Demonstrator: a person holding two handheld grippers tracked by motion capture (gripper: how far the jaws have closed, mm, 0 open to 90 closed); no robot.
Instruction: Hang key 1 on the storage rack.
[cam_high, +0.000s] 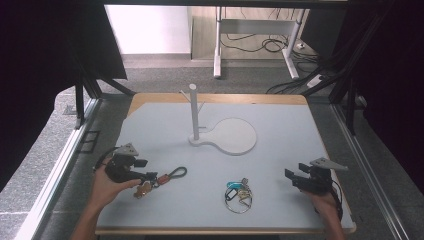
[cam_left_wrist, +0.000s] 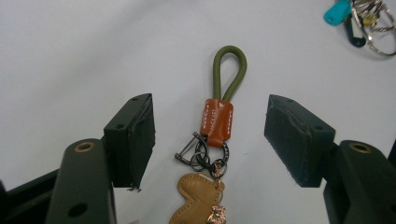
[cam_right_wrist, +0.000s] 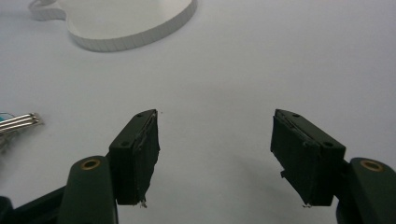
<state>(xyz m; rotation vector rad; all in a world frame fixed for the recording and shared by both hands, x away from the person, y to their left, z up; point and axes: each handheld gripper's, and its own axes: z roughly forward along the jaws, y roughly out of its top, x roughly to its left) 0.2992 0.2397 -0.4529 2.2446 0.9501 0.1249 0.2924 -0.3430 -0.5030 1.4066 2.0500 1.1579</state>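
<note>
The keychain lies on the table straight ahead of my left gripper, its long axis running up the middle of the left gripper view: green cord loop toward the top, tan leather charm at the bottom edge. The orange tab sits in the gap between my jaws, and my left hand is far nearer it than my right. Both pairs of jaws stand wide and grasp nothing; my right gripper hovers over bare table at the high view's lower right, well apart from it.
</note>
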